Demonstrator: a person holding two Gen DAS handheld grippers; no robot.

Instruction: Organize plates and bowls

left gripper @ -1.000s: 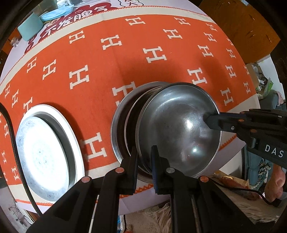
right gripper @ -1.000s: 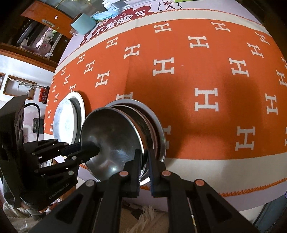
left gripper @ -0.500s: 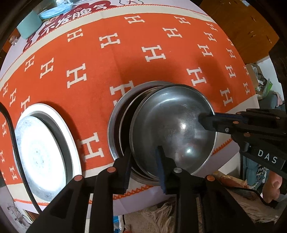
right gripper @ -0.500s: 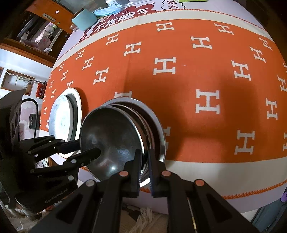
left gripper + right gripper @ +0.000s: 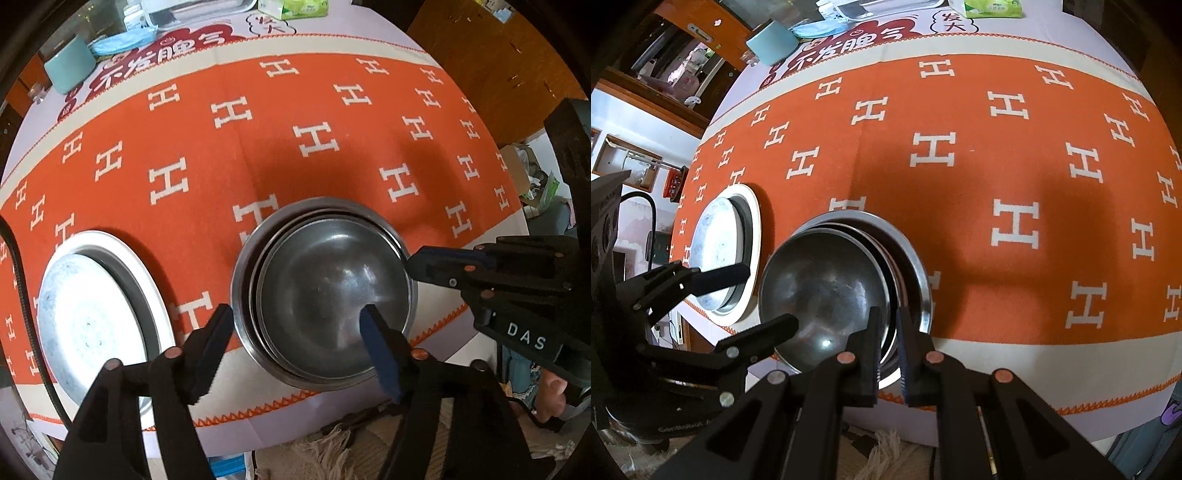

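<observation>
Resting near the front edge of the table, a stack of nested round stainless-steel bowls (image 5: 325, 280) sits on an orange cloth patterned with white H shapes (image 5: 229, 147). The top steel bowl (image 5: 823, 291) lies off-centre in the stack, shifted toward the near-left as the right wrist view shows it.

Left gripper (image 5: 295, 332): jaws have just been opening and now stand wide. One finger hangs outside the stack's left rim over the cloth; the other, blue-padded, is over the inside of the top bowl. The rim passes between them, neither pad pressing on it.

Right gripper (image 5: 888, 339): fingers drawn narrow, pinching the near-right rim of the top bowl, one finger inside and one outside. In the left wrist view its tip meets that bowl's right edge.

To the left of the stack, apart from it, a white round ceramic plate with a pale blue pattern (image 5: 92, 317) lies on the same cloth, near the front edge.

Far side of table: a teal box (image 5: 70, 70), a green tissue pack (image 5: 291, 7), and a red-and-white printed mat with Chinese characters (image 5: 159, 59).
</observation>
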